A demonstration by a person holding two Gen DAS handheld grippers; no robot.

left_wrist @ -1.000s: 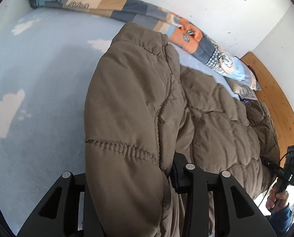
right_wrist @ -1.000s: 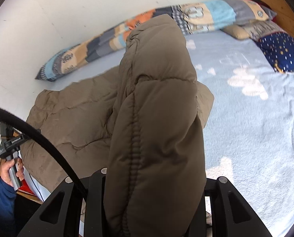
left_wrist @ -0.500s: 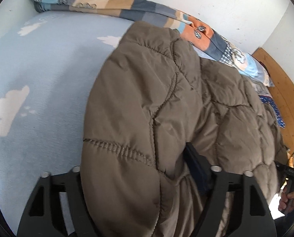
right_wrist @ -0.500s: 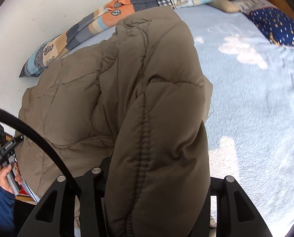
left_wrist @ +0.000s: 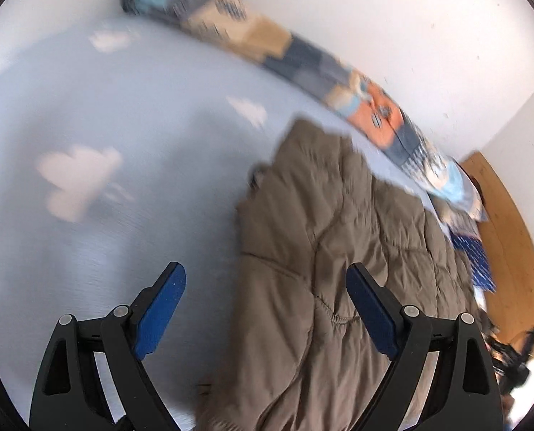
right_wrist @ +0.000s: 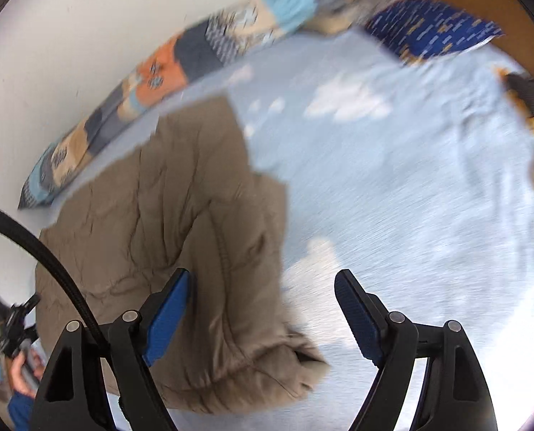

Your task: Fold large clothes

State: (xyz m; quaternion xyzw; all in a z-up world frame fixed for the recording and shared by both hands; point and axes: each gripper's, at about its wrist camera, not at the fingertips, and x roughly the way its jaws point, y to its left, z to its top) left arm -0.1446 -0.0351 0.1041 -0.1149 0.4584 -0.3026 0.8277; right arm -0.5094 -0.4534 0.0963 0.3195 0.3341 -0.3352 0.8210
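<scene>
While both of my tools hang over the bed [left_wrist: 69, 251], the big brown puffy coat [left_wrist: 338, 251] lies flat on the light blue sheet, and everything I say next is measured from that coat. My left gripper [left_wrist: 266, 283] is spread wide and holds nothing; it sits over the coat's left edge, with one blue pad above the bare sheet and the other above the coat. My right gripper [right_wrist: 261, 289] is spread wide too and is empty; it sits over the coat's right edge, near the puffy cuff [right_wrist: 285, 370] closest to me. The coat's long way runs from me toward the patchwork pillow [left_wrist: 338, 79] by the wall. I think the coat is partly folded now. Both tools are about as close to the coat, one on each side. The pictures are blurry, so I cannot tell small folds.
</scene>
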